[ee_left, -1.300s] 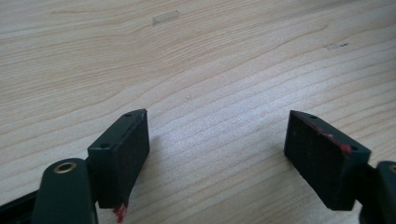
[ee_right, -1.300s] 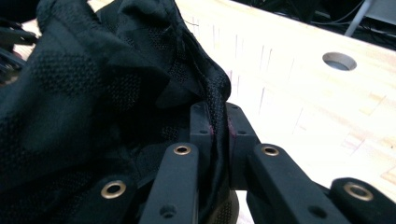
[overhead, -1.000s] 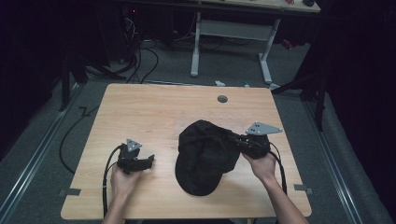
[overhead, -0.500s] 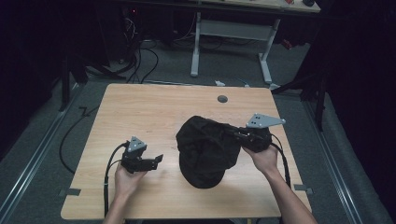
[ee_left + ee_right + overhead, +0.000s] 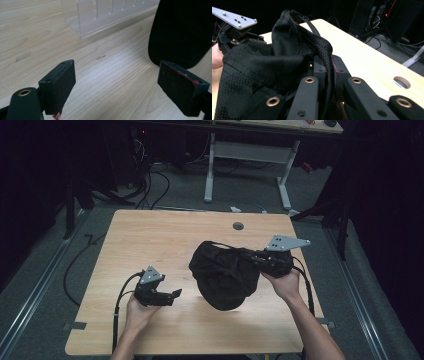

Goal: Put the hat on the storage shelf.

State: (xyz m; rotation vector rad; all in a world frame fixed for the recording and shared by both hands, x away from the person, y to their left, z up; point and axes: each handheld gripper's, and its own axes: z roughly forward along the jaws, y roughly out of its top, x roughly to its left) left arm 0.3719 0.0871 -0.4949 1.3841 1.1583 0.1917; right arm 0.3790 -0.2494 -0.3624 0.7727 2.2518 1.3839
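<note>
Holding everything up is the wooden table [image 5: 150, 240], its top bare enough that there is room to work the black cap [image 5: 225, 275] that hangs just above its middle. I have the cap lifted by the rim at its back, so its crown sags open and the brim droops toward the wood; that seems the way to let it take its shape. My right gripper [image 5: 327, 67] is clamped shut on that rim, the fabric pinched between the two pads, because one firm hold is enough to carry it. My left gripper [image 5: 169, 296] hovers beside the cap, apart from it, and its jaws have just been opening, with nothing between them. I judge it is free to take the brim next.
</note>
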